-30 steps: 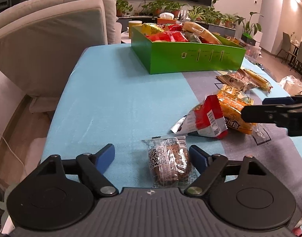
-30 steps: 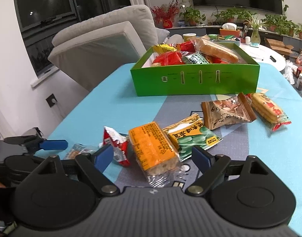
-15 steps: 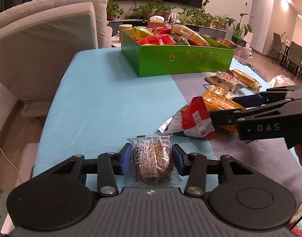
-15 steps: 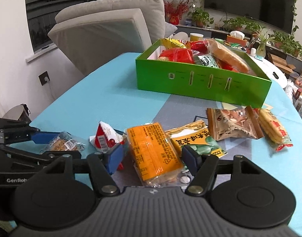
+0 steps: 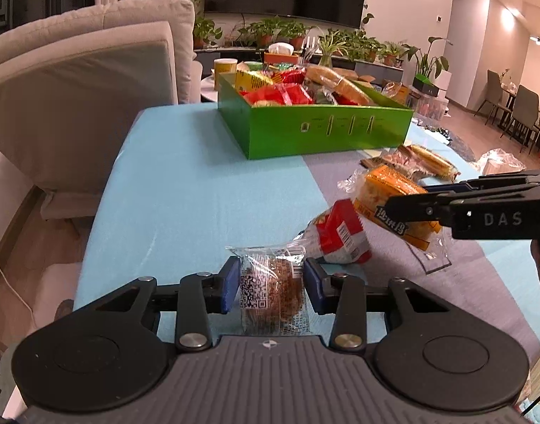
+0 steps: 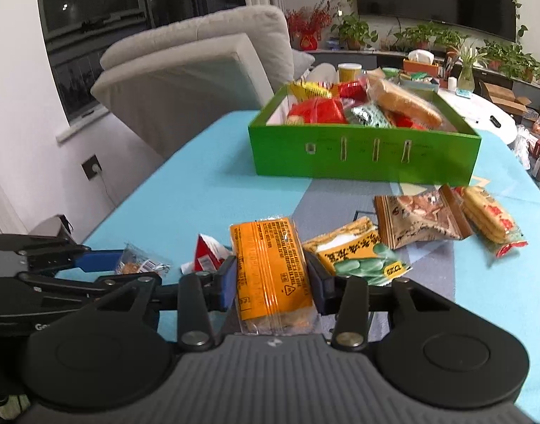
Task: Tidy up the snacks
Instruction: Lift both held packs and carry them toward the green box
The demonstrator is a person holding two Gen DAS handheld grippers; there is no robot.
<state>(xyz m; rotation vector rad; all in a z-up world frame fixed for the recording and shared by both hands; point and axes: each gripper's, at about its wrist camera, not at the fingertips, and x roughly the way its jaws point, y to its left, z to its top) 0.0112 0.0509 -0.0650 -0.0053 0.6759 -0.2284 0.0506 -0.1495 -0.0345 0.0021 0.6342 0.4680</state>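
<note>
My left gripper is shut on a clear-wrapped brown cake packet with a QR code, near the table's front edge. In the right wrist view that packet shows at the left, between the blue fingers. The right gripper is shut on an orange cracker packet, pads pressing both long sides. From the left wrist view the orange packet tilts up in the black fingers. A green box full of snacks stands at the far side.
A red-and-white packet lies between the two grippers. A green-bean packet, a brown packet and a biscuit pack lie to the right. A grey sofa flanks the blue table on the left.
The left jaws went from wide open to shut on the brown cake packet. The right jaws closed around the orange packet and its far end has tilted up.
</note>
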